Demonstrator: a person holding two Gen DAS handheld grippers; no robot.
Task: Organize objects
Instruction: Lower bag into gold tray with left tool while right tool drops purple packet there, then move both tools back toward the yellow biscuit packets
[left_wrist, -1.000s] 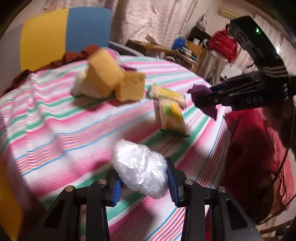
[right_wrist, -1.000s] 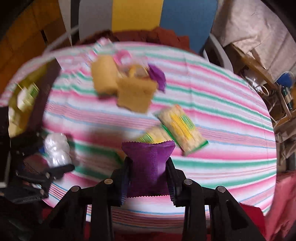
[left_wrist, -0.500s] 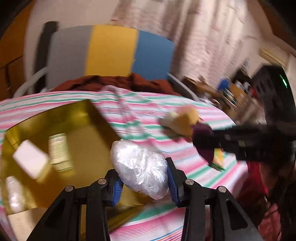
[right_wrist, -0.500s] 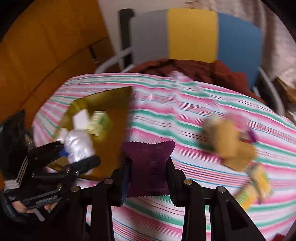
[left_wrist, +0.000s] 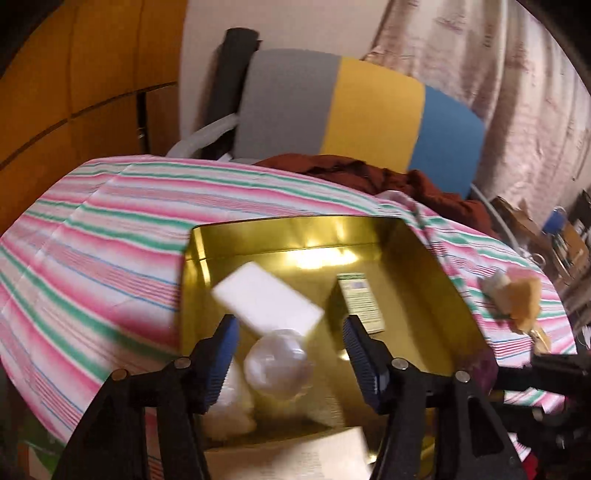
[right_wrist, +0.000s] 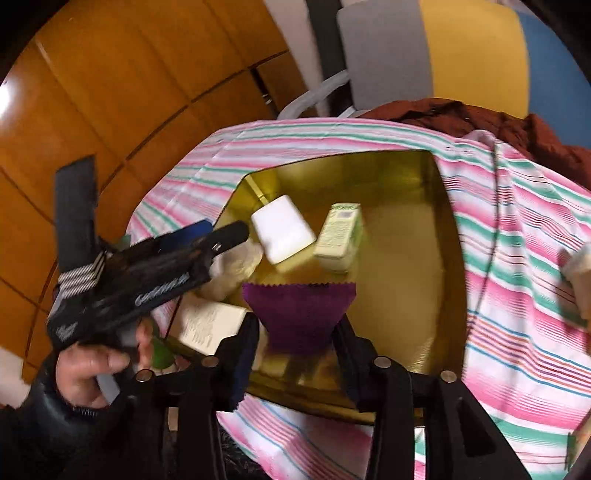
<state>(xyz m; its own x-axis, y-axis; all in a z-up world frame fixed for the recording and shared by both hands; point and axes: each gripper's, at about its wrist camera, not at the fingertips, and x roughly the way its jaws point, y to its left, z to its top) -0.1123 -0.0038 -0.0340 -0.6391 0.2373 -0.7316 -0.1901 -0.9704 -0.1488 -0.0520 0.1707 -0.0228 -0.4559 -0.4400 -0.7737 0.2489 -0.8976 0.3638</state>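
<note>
Left tongs (left_wrist: 290, 363), a second ago clamped on the plastic ball (left_wrist: 277, 364), now gape above the gold tin (left_wrist: 436, 273), the ball loose between them; right tongs (right_wrist: 295, 332) still grip the purple packet (right_wrist: 300, 314).

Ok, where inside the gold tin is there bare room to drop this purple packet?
The right half of the gold metal tin is bare, between the green-and-white carton and the right wall. The left side is crowded: white rectangular block, crumpled clear plastic ball and a cream box. The purple packet hangs in the right tongs over the tin's near edge.
</note>
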